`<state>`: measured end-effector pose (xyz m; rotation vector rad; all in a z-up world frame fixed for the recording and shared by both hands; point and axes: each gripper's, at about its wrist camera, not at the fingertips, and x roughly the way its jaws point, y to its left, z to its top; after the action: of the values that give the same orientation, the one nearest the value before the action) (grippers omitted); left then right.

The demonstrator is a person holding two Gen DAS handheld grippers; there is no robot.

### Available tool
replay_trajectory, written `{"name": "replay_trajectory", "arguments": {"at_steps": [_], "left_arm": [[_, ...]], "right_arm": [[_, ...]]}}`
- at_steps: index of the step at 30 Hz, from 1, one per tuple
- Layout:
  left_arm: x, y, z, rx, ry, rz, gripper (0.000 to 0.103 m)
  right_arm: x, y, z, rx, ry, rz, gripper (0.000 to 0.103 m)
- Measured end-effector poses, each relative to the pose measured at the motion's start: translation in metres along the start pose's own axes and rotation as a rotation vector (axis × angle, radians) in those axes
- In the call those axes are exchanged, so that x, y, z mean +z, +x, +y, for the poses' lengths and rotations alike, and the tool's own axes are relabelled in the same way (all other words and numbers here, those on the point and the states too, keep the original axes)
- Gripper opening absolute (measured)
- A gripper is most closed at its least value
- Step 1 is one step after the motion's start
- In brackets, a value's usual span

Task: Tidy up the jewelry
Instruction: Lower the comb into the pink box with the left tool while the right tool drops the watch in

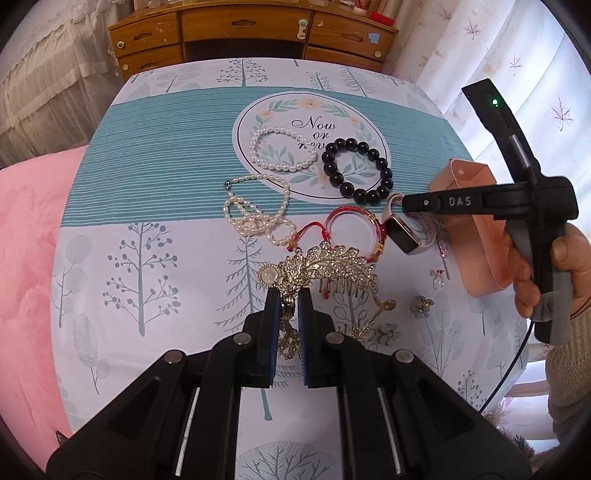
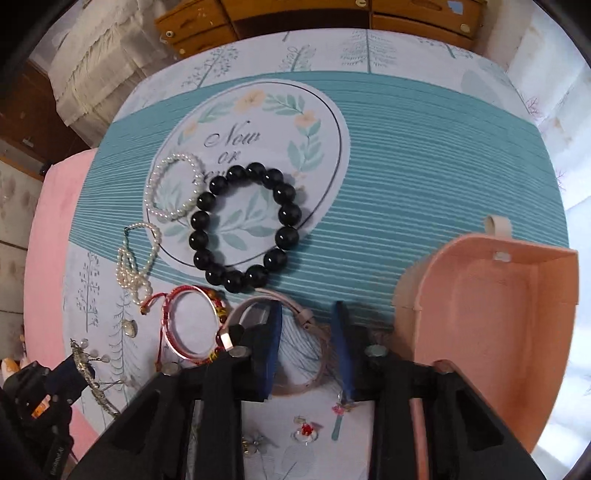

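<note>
My left gripper point(image 1: 289, 295) is shut on a gold rhinestone hair comb point(image 1: 325, 266), holding it by its lower part just above the cloth. My right gripper point(image 2: 308, 317) is open, its jaws set around the pink strap of a smartwatch point(image 2: 258, 314); the watch face point(image 1: 404, 234) lies beside a red bangle point(image 1: 354, 230). A black bead bracelet point(image 2: 243, 225), a white pearl bracelet point(image 1: 282, 149) and a tangled pearl necklace point(image 1: 258, 212) lie on the cloth. An open pink jewelry box point(image 2: 491, 317) stands at the right.
Small earrings and charms point(image 1: 423, 306) lie near the table's front right. A wooden drawer cabinet point(image 1: 251, 33) stands behind the table. A pink cushion point(image 1: 29, 266) lies to the left. Curtains hang at the right.
</note>
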<state>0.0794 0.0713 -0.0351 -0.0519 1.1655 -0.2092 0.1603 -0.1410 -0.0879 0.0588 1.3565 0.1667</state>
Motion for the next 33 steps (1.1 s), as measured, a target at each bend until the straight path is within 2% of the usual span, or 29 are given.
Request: {"name": "replay_trajectory", "arguments": {"at_steps": [2, 4, 8, 11, 15, 19, 21, 25, 30, 33], "left_arm": [[0.001, 0.000, -0.002, 0.003, 0.003, 0.000, 0.007], [0.003, -0.001, -0.005, 0.002, 0.007, -0.002, 0.007], [0.005, -0.005, -0.010, 0.002, 0.011, -0.008, 0.007], [0.008, -0.011, -0.015, -0.001, 0.015, -0.016, 0.007], [0.014, -0.021, -0.028, -0.008, 0.040, -0.035, 0.007], [0.023, -0.028, -0.048, -0.033, 0.071, -0.053, 0.007], [0.031, -0.032, -0.063, -0.049, 0.096, -0.063, 0.007], [0.050, -0.035, -0.105, -0.087, 0.171, -0.082, 0.007], [0.076, -0.027, -0.168, -0.149, 0.264, -0.087, 0.007], [0.091, -0.009, -0.202, -0.174, 0.299, -0.069, 0.007]], "right_arm": [[-0.001, 0.002, 0.003, 0.008, -0.008, -0.006, 0.012], [-0.003, 0.001, 0.005, -0.007, -0.013, -0.017, 0.010], [-0.009, -0.011, 0.000, 0.045, 0.033, -0.050, 0.009], [-0.015, -0.033, -0.007, 0.086, 0.066, -0.098, 0.009], [-0.035, -0.083, -0.026, 0.123, 0.106, -0.200, 0.009], [-0.060, -0.127, -0.060, 0.106, 0.169, -0.280, 0.009], [-0.078, -0.140, -0.080, 0.064, 0.205, -0.309, 0.009], [-0.105, -0.135, -0.118, 0.013, 0.278, -0.274, 0.009], [-0.136, -0.097, -0.148, 0.030, 0.356, -0.174, 0.009], [-0.151, -0.081, -0.156, 0.037, 0.385, -0.152, 0.009]]}}
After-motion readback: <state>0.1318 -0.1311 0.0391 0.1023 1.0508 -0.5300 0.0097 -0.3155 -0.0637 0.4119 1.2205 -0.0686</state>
